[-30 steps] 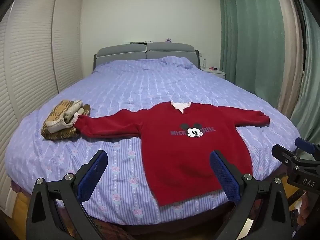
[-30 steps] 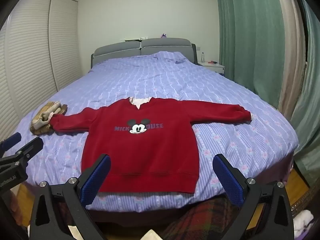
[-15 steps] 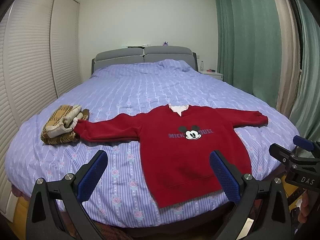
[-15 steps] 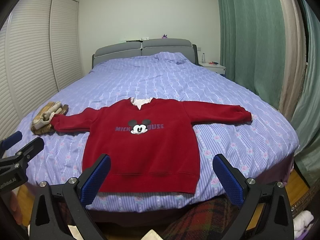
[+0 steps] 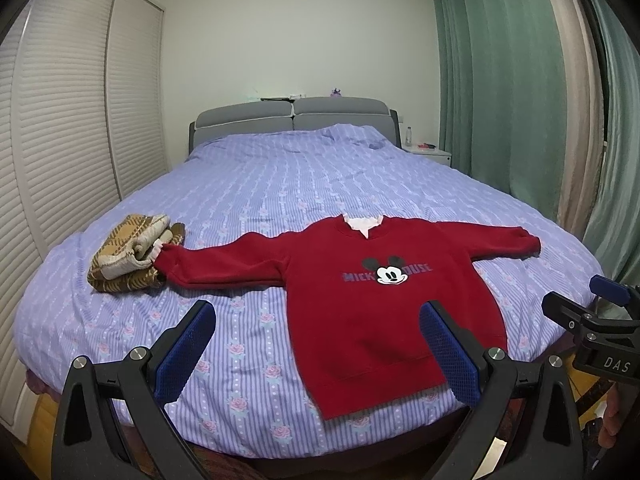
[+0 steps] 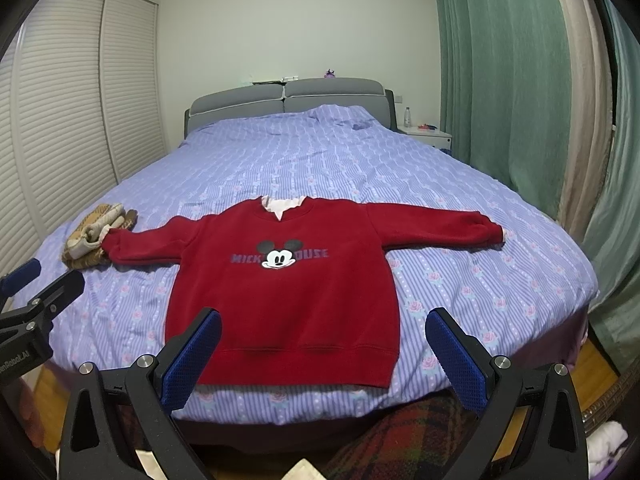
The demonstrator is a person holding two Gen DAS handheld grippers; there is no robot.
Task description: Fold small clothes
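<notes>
**Sweater lying flat at the foot of the bed, both claws gaping above the edge**

Sweater (image 5: 384, 304), red with a Mickey Mouse face and lettering on the chest, is lying face up on the bed (image 5: 280, 184), which is stretching away toward a grey padded headboard (image 5: 292, 120) and is wearing a lilac striped cover with small roses. Taking the sweater as the landmark: its hem is sitting close to the bed's near edge, its white collar is pointing toward the headboard, and both sleeves are spreading straight out to the sides.

Beyond the sweater's right sleeve, green curtains (image 6: 508, 80) are hanging down the wall, and a white nightstand (image 6: 428, 134) is standing far past the collar on that same side. Beyond the left sleeve, slatted wardrobe doors (image 5: 68, 128) are running along the room.

At the tip of the left sleeve, a folded brown-and-cream plaid garment (image 5: 132, 252) is resting on the cover, and the cuff is touching it.

Nearer than the hem, the left gripper (image 5: 316, 350) is hovering with its blue-padded fingers spread wide apart and gripping nothing; in its own view one finger is overlapping the sweater's lower right part. The right gripper (image 6: 322, 354) is likewise hovering short of the hem, fingers wide apart and empty, straddling the sweater's lower edge in its view.
</notes>
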